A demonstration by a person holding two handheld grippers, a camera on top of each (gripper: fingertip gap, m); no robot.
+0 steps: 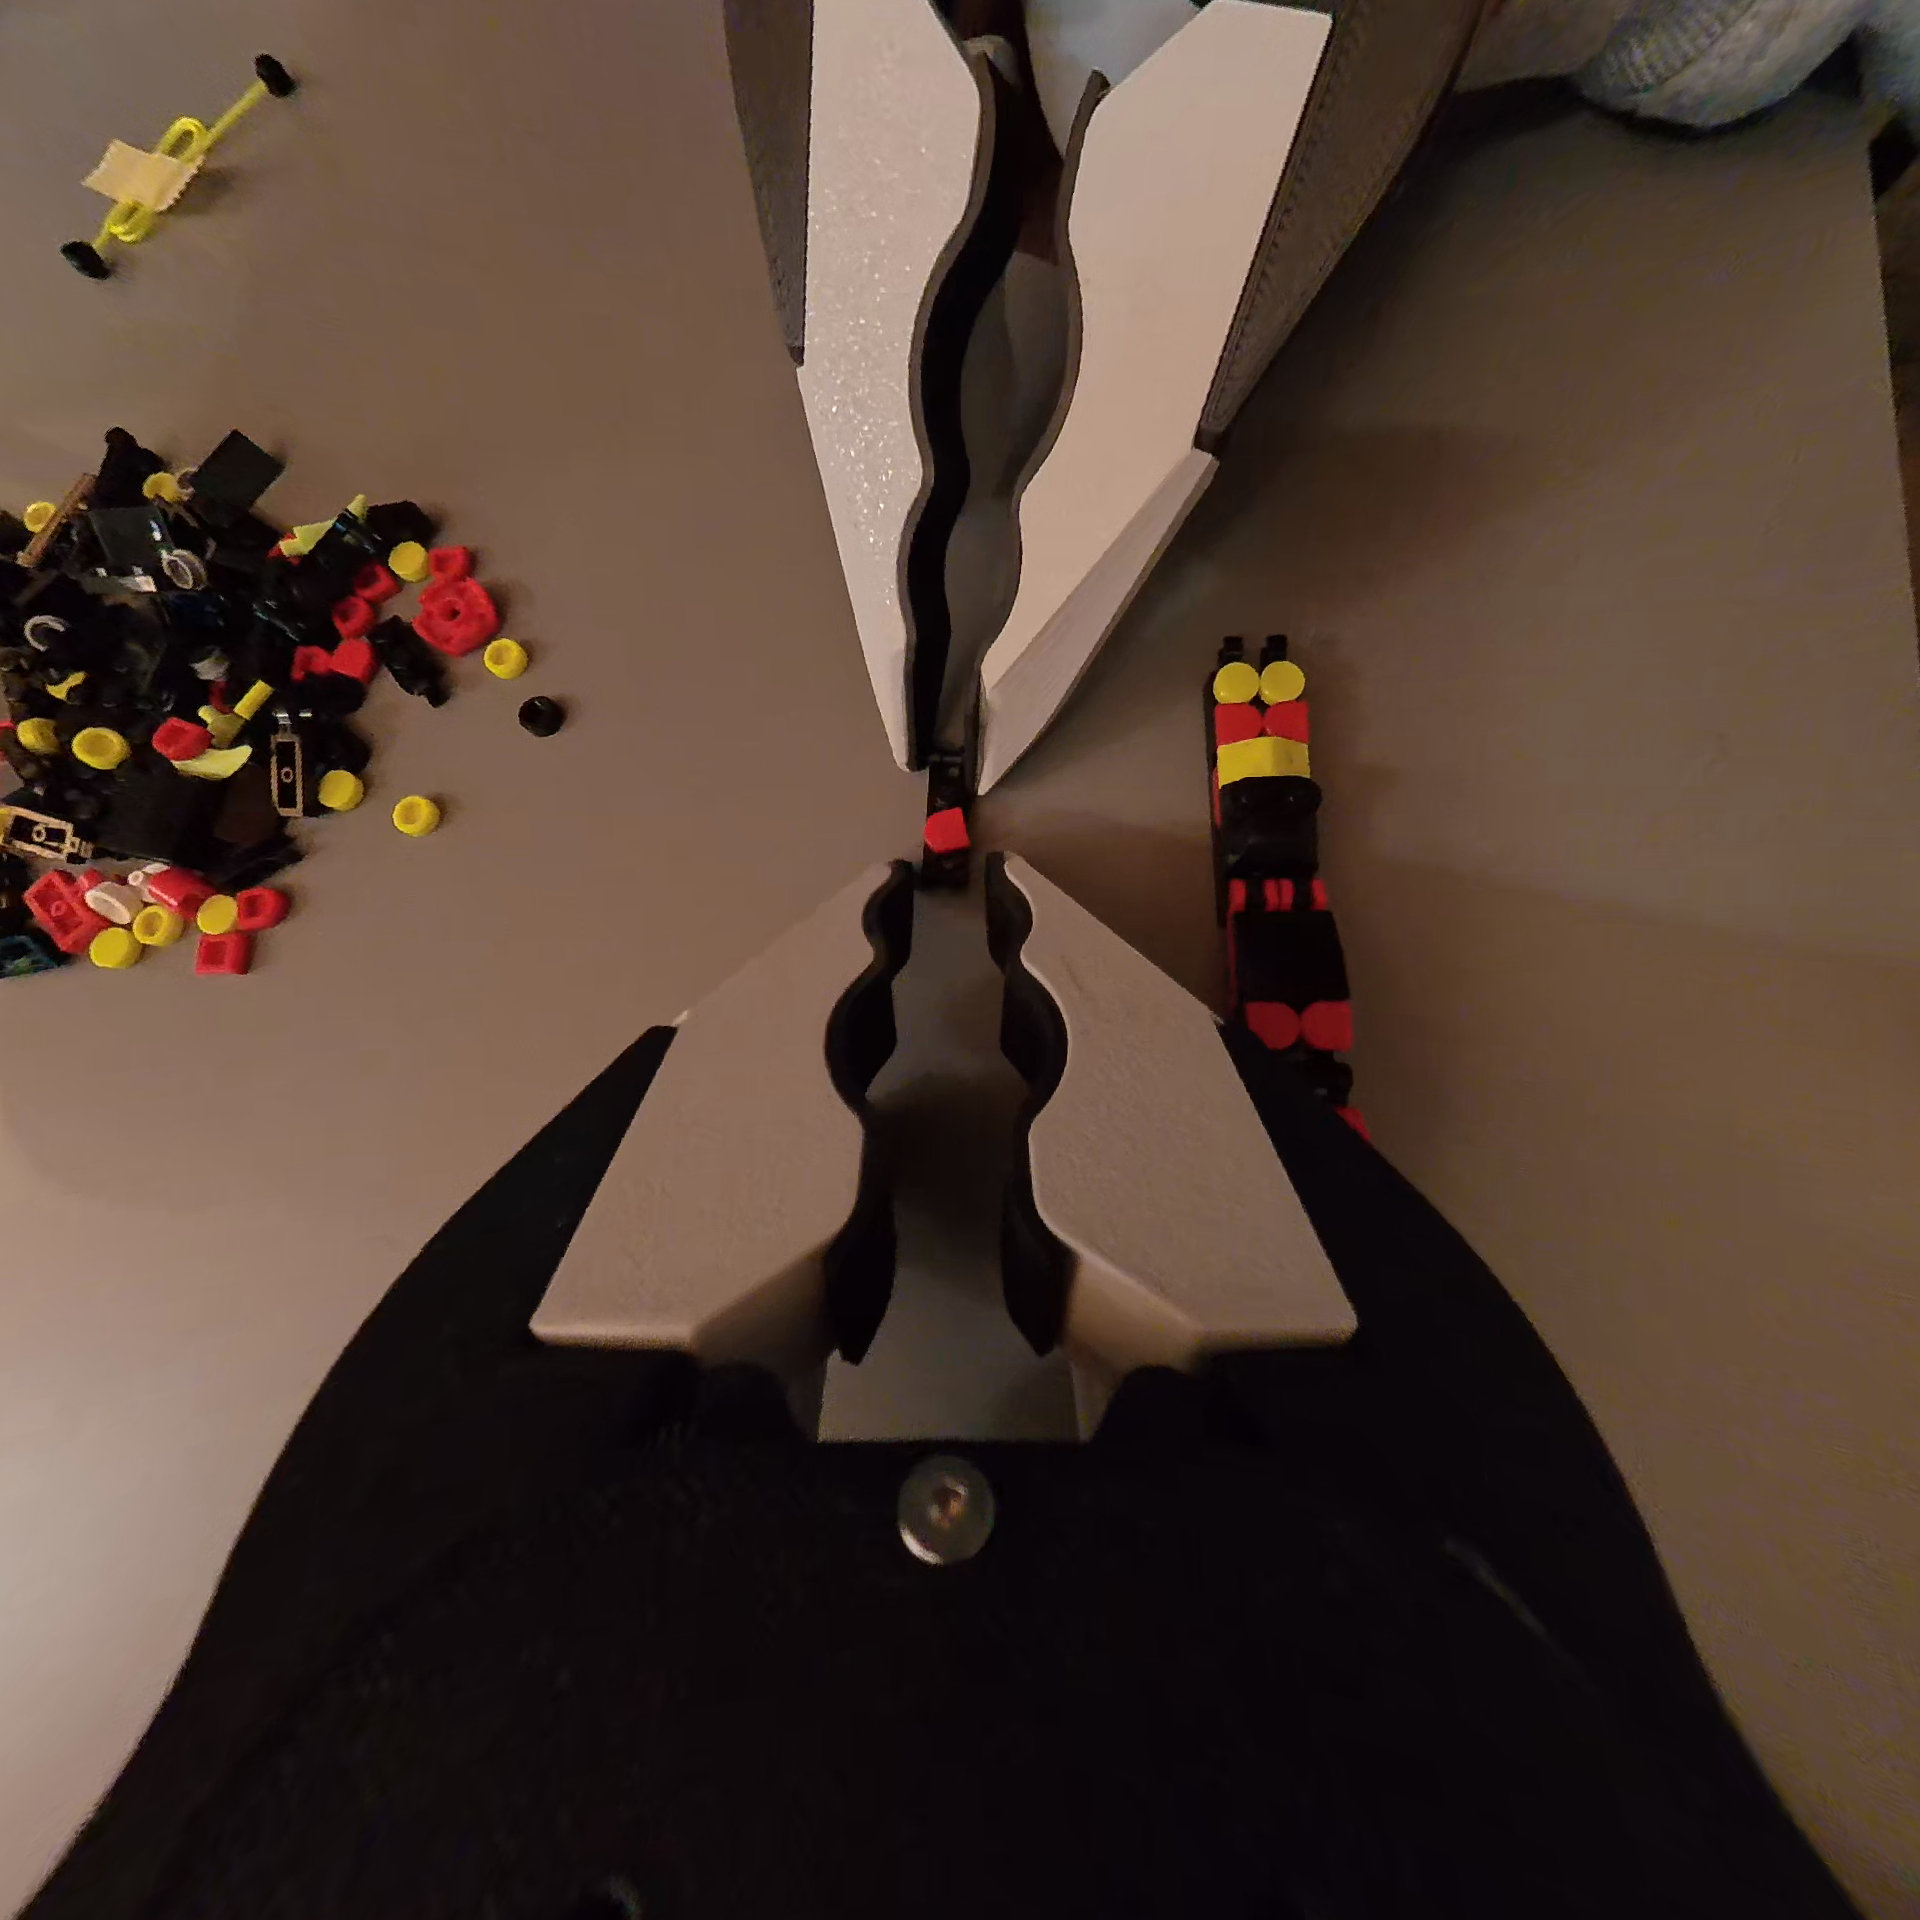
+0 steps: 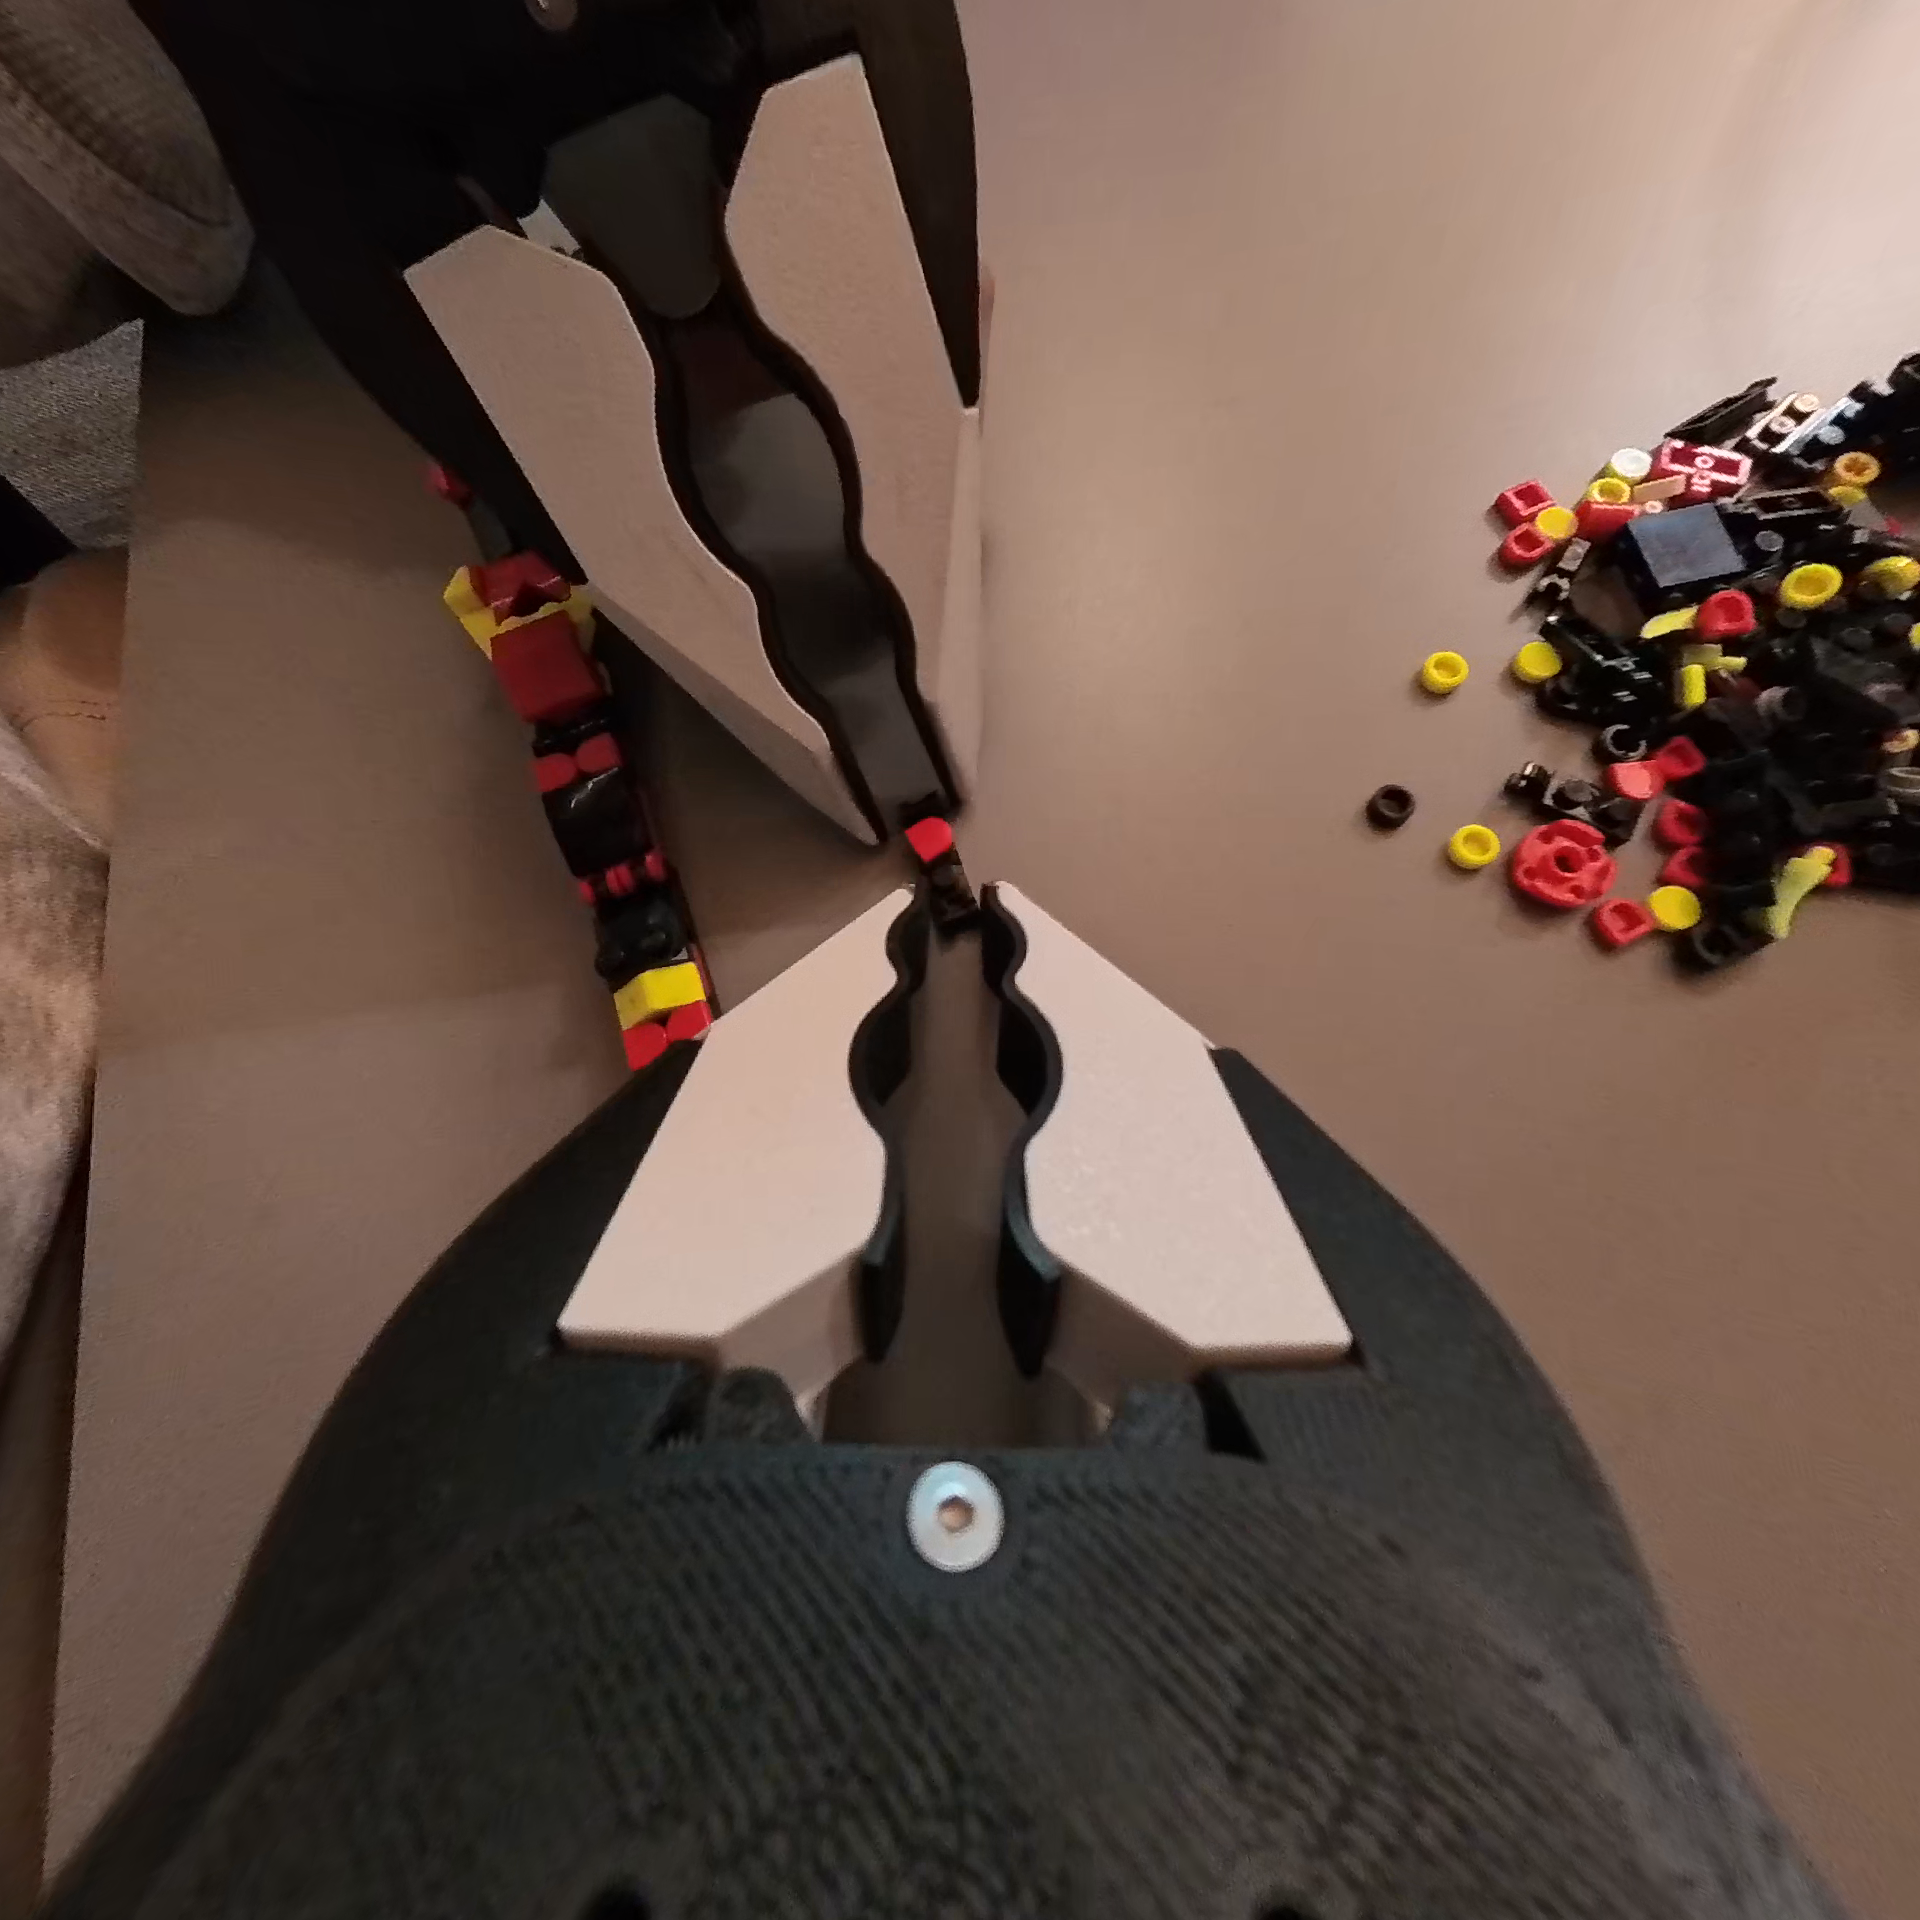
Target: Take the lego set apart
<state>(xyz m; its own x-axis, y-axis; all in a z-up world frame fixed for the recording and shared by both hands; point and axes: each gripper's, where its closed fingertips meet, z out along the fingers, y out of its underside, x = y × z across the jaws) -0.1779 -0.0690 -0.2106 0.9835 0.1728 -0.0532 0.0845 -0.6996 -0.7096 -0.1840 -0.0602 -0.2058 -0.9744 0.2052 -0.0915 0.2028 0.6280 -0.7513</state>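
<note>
A small black and red lego piece (image 1: pixel 945 831) is held between both grippers, tip to tip, above the table. My left gripper (image 1: pixel 948 871) is shut on its near end. My right gripper (image 2: pixel 951 902) is shut on the other end; the piece (image 2: pixel 932 847) shows there too. In the left wrist view the right gripper (image 1: pixel 948 753) comes in from the top; in the right wrist view the left gripper (image 2: pixel 914 810) comes in from the upper left. A long black, red and yellow lego assembly (image 1: pixel 1273 862) lies on the table beside the grippers, also in the right wrist view (image 2: pixel 592 800).
A pile of loose black, red and yellow lego parts (image 1: pixel 177 707) lies at the left, in the right wrist view at the right (image 2: pixel 1725 686). A yellow axle with black wheels (image 1: pixel 177 166) lies at the far left. A grey cushion (image 2: pixel 94 135) sits beyond the table edge. My two grippers' fingertips are within a few centimetres of each other.
</note>
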